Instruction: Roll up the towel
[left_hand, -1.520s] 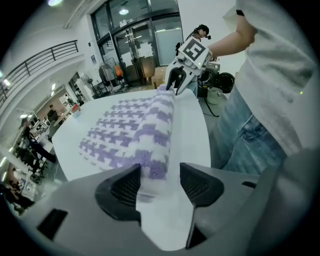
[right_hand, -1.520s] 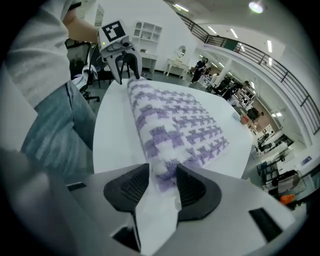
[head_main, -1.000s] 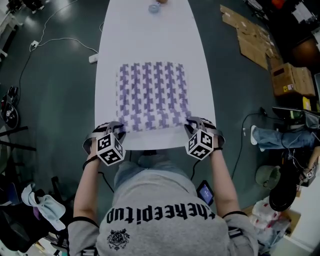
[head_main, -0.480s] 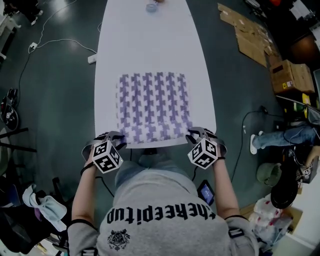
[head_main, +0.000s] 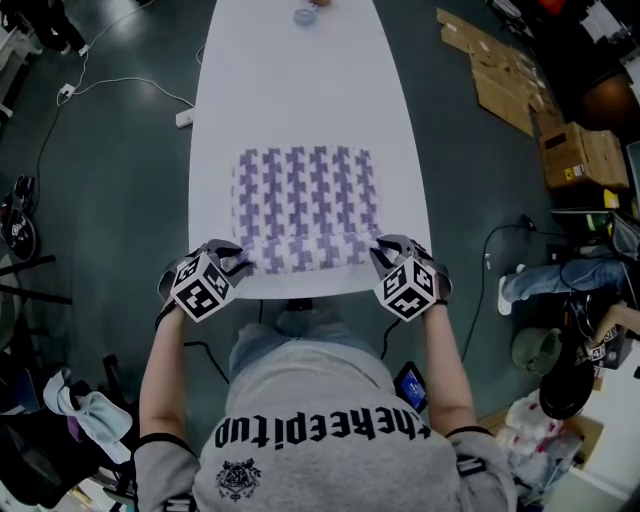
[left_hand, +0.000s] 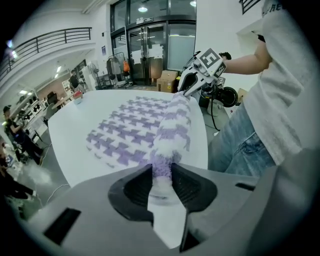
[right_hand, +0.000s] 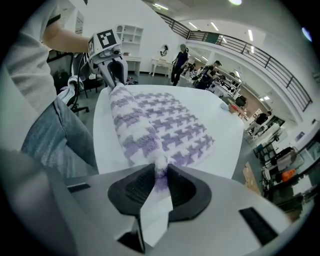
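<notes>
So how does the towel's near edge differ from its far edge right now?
The near edge is lifted and bunched; the far edge lies flat on the table. The left gripper and right gripper pinch the near edge's corners; nothing touches the far edge. Both show the same purple-and-white pattern.

Cardboard box (head_main: 578, 158); small bluish object (head_main: 305, 15), possibly tape

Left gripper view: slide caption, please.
Left gripper grips the towel by its near edge, which runs to the right gripper over the white table.
</notes>
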